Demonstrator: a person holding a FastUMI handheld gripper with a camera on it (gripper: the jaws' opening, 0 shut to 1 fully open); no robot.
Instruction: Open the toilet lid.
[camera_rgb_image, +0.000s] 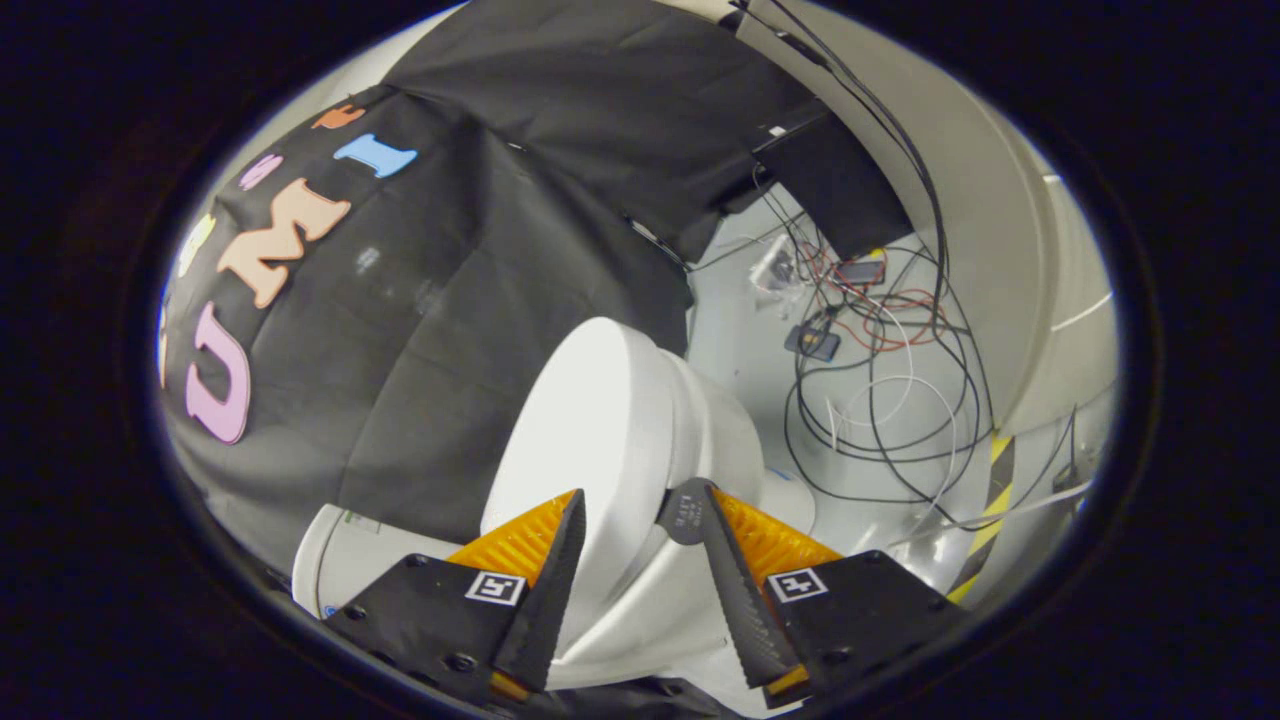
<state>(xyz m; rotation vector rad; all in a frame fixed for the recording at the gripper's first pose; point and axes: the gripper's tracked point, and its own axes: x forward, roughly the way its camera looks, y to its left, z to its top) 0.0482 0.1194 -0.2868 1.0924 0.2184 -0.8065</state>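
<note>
Toilet lid (585, 420) plain white, raised, no readable writing; gripper (632, 505) fingers apart, lid edge between, at 12 o'clock.

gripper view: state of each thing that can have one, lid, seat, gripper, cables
toilet lid: raised, partly open, its edge between the fingers
toilet seat: down on the bowl
gripper: open, fingers either side of the lid edge, not clearly pressing
cables: loose, tangled on the floor beyond the toilet

The toilet lid (590, 420) sits between the gripper (632, 505) fingers, which are spread apart. Cistern (345, 560) is left of it, cables (880, 400) lie on the floor beyond to the right.
</note>
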